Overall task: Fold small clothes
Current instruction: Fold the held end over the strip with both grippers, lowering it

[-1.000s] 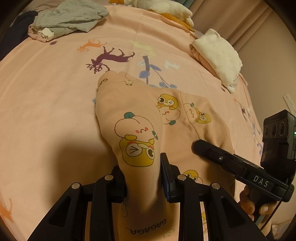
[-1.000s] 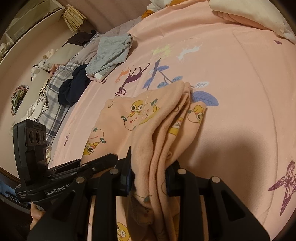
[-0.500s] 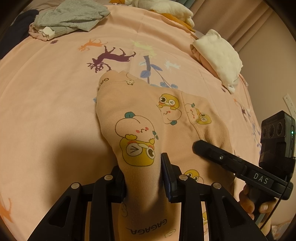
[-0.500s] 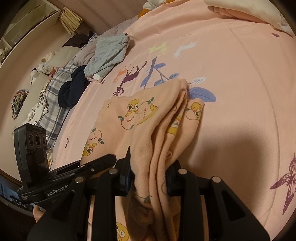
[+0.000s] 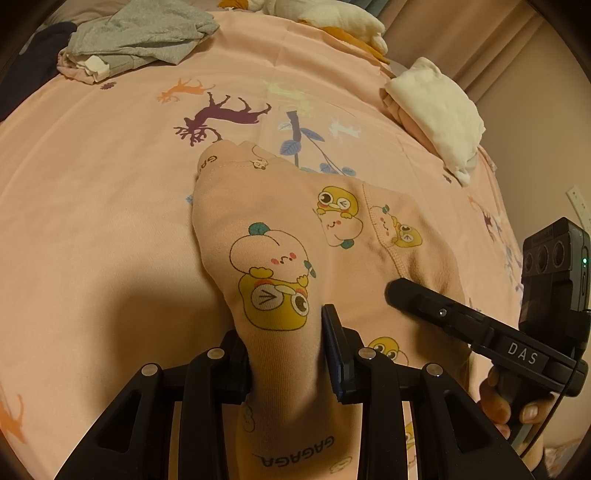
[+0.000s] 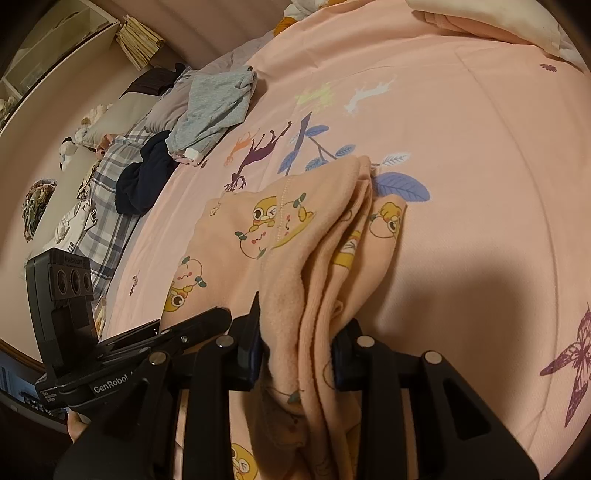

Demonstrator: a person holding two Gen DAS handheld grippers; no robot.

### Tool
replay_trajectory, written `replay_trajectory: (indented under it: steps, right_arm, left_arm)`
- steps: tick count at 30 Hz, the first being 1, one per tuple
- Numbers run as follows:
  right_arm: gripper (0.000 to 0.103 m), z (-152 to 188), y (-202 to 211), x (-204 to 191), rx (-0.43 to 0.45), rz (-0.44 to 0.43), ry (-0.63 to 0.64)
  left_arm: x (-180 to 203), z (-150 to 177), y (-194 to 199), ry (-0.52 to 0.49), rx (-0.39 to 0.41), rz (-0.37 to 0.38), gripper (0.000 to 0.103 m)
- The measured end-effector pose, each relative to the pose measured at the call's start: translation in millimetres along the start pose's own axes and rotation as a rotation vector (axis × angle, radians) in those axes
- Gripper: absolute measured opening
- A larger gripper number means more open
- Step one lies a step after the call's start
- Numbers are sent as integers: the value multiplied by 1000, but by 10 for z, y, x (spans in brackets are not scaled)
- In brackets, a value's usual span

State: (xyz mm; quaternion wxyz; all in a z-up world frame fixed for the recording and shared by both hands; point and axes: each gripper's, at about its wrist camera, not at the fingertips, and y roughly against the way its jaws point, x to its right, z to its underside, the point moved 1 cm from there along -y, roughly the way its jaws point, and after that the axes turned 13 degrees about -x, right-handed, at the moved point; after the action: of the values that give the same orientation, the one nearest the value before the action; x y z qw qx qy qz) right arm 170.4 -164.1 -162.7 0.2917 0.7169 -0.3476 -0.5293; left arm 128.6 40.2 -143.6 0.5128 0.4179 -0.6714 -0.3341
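Left tool (image 5: 286, 343) grips pink garment (image 5: 314, 236) over pink bedspread (image 5: 92, 221).

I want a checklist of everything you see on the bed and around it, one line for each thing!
Surface: pink bedspread printed with deer, leaves and butterflies.
Job's things: peach cartoon garment partly lying on the bed, its near end lifted.
Clutter: grey clothes and a dark garment at the far edge; white folded pile; plaid cloth.
Grippers: left gripper shut on the garment's near end; right gripper shut on bunched folds of it.
Cables: thin dark cable by the hand holding the right gripper.
Surroundings: curtain, wall socket, shelf with stacked papers.
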Motion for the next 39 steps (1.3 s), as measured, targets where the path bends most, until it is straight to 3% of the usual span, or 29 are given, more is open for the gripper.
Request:
replay_trajectory:
  steps: [39]
  right_arm:
    - [37,-18,1,38,-8,12,-25]
  left_arm:
    - [-53,20,34,2,3,-11,34]
